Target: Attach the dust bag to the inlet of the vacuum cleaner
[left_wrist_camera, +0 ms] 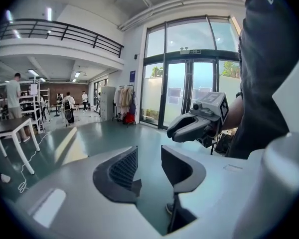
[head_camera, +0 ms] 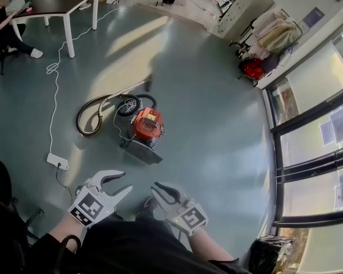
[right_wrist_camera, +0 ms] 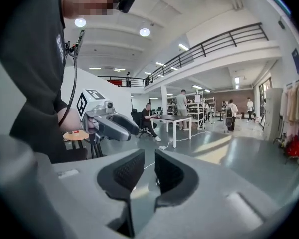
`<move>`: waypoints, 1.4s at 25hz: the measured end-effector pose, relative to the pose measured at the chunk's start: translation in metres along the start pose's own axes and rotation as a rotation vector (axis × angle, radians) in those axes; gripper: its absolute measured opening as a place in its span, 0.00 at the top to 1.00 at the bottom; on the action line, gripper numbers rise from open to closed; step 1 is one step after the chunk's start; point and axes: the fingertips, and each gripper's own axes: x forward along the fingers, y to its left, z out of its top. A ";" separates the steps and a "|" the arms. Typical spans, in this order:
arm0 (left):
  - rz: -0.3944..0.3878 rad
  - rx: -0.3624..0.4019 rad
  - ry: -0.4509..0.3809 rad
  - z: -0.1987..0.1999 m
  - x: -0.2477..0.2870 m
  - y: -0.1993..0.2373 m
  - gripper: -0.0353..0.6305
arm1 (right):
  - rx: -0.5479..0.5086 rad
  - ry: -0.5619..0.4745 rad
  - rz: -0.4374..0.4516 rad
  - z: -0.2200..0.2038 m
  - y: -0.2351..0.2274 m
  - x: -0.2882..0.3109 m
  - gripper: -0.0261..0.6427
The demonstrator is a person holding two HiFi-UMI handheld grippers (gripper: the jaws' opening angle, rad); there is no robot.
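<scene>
1. Judging from where things lie, the task looks not yet begun. The orange vacuum cleaner (head_camera: 147,124) sits on the floor (head_camera: 217,130), well apart from both tongs, with its hose (head_camera: 90,114) curled at its left.
2. The left tongs (head_camera: 124,181) are spread wide with nothing between them. The right tongs (head_camera: 154,193) stand a little apart, also empty. Both are held near the person's body.
3. Everything is left to do: find the dust bag, carry it to the inlet and fit it on.
4. No view clearly shows a dust bag.
5. The inlet cannot be made out. A grey panel (head_camera: 143,152) lies at the vacuum cleaner's near side, but it is too small to tell what it is.
6. A dark crumpled thing (head_camera: 271,254) at the near right is cut off and cannot be identified.
</scene>
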 end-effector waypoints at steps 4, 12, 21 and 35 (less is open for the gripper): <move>-0.029 -0.009 -0.043 0.014 -0.013 -0.026 0.72 | -0.011 -0.079 -0.004 0.026 0.016 -0.013 0.89; 0.023 -0.088 -0.131 0.038 -0.004 -0.103 0.87 | -0.045 -0.187 0.100 0.024 0.039 -0.072 0.97; 0.050 -0.114 -0.155 0.065 0.023 -0.165 0.92 | -0.001 -0.245 0.154 0.016 0.043 -0.130 0.97; -0.062 -0.047 -0.164 0.073 0.027 -0.180 0.92 | 0.006 -0.264 0.056 0.025 0.039 -0.143 0.97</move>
